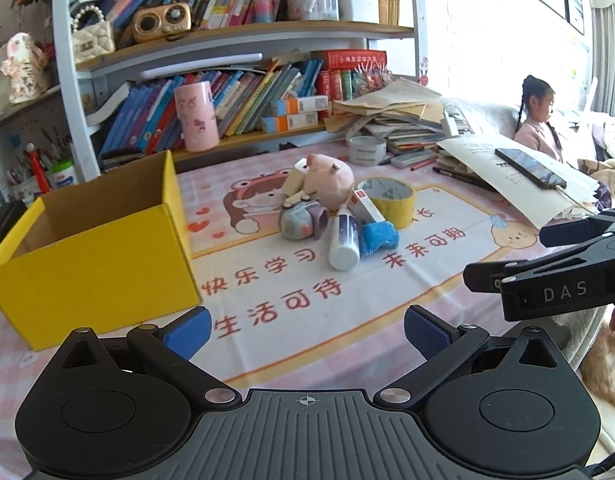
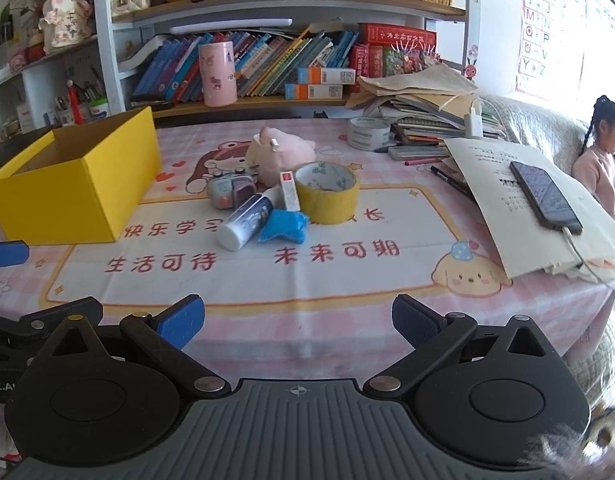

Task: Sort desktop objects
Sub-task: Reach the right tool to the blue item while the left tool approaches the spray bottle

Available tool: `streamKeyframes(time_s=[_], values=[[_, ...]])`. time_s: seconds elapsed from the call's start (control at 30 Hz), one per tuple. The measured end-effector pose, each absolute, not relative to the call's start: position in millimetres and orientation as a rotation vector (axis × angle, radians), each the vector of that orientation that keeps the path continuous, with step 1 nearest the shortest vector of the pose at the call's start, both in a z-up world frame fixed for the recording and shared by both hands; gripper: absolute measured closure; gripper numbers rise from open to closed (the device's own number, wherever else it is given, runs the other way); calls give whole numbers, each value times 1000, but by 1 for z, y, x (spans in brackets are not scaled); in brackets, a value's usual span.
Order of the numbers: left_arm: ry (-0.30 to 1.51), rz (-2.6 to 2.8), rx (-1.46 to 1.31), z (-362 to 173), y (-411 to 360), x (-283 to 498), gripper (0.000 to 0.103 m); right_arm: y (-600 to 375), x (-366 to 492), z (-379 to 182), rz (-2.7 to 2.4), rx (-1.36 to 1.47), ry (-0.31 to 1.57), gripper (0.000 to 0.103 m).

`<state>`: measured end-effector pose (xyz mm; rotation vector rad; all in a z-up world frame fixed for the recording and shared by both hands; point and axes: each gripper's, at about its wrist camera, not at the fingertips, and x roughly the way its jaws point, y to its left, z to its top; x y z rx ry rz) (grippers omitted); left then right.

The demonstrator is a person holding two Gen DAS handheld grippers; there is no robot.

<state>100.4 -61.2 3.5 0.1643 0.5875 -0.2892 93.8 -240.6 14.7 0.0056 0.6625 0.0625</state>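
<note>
A pile of small objects lies mid-table: a pink plush pig [image 1: 329, 178] [image 2: 283, 152], a toy camera [image 1: 303, 220] [image 2: 231, 192], a white tube [image 1: 343, 240] [image 2: 247, 222], a blue crumpled piece [image 1: 377, 238] [image 2: 285, 226], a small white-red box [image 1: 365, 206] [image 2: 289, 190] and a yellow tape roll [image 1: 389, 200] [image 2: 327, 192]. An open yellow box [image 1: 95, 264] [image 2: 75, 188] stands left of the pile, nothing visible inside. My left gripper [image 1: 307, 334] is open and empty near the front edge. My right gripper [image 2: 297, 322] is open and empty beside it, also seen in the left wrist view [image 1: 503, 256].
A bookshelf [image 1: 235, 92] with a pink cup [image 1: 197, 116] lines the back. A grey tape roll [image 1: 367, 150], pens, stacked papers [image 2: 423, 100] and a phone [image 2: 545, 196] on a sheet fill the right side. A girl [image 2: 601, 160] sits far right.
</note>
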Motion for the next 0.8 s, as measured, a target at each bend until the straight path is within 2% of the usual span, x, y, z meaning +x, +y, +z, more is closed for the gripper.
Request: streamKeyframes(time_s=[0.47,0.57,0.73,0.8], values=[[666,-237,140,-1,-100,163,0,-277,160,19,119,-48,670,3],[682,-215,128,-3,-106,176,1,-283,177,16,155,-45,695,13],[722,-184,137,-7,-120,195,1,-286,207,7,257,-53,756,44],[724,-172,144,-7,-123,200,2,-285,218,4,304,-55,772,48]])
